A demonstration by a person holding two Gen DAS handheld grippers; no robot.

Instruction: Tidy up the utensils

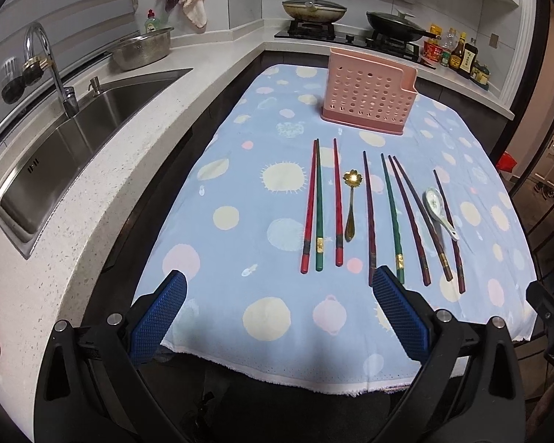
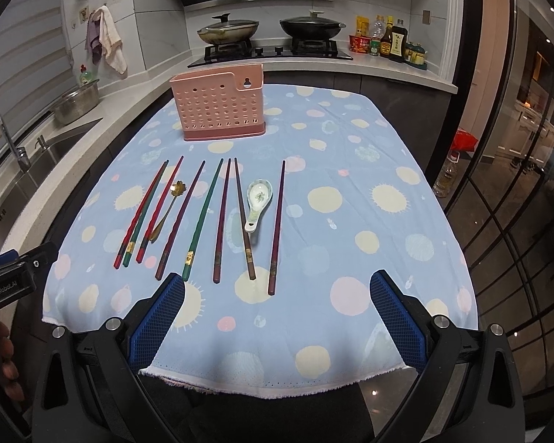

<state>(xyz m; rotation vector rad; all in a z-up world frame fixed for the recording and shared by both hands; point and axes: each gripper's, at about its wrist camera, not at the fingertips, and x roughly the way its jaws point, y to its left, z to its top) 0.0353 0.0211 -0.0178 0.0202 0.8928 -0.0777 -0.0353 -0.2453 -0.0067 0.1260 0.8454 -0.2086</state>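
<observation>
Both tongs hover level over the near edge of the bench, left tongs (image 1: 279, 289) and right tongs (image 2: 277, 289) spread wide, gripping nothing. Chopsticks (image 2: 199, 217) and two spoons lie in a row before the pink holder (image 2: 219, 107).

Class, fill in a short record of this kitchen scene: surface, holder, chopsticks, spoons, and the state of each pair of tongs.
surface: blue dotted cloth
holder: pink perforated utensil holder, upright, far end
chopsticks: eight chopsticks lying side by side
spoons: gold spoon; white ceramic spoon
left tongs: open, holding nothing
right tongs: open, holding nothing
</observation>
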